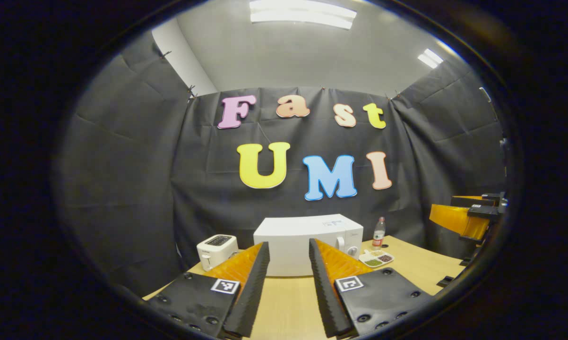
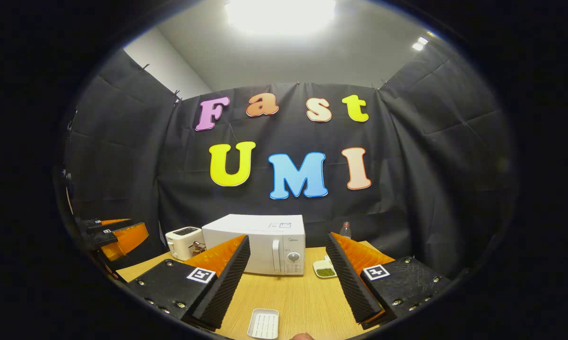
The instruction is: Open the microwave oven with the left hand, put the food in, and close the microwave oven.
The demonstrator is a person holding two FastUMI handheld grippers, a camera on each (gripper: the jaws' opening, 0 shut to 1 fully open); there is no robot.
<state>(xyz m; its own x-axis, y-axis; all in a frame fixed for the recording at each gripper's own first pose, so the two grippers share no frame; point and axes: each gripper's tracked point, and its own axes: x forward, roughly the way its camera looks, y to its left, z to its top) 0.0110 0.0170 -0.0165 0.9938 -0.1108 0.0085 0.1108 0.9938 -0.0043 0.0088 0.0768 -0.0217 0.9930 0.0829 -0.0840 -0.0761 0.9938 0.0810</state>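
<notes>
Microwave oven (image 1: 307,243) seen shut at the back of the wooden counter (image 1: 288,302), both grippers held apart and empty.

In the left gripper view, ridged fingers (image 1: 251,293) are spread before it; a toaster (image 1: 217,250), a bottle (image 1: 378,233) and a divided food dish (image 1: 376,258) flank it. No writing can be made out. In the right gripper view, fingers (image 2: 222,288) are likewise spread; a ribbed white tray (image 2: 263,324) lies near.

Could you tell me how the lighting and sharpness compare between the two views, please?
Left gripper view: ceiling lights sharp, microwave evenly lit and in focus. Right gripper view: ceiling light blown out in glare; microwave and table stay clear. Both bend straight edges.
</notes>
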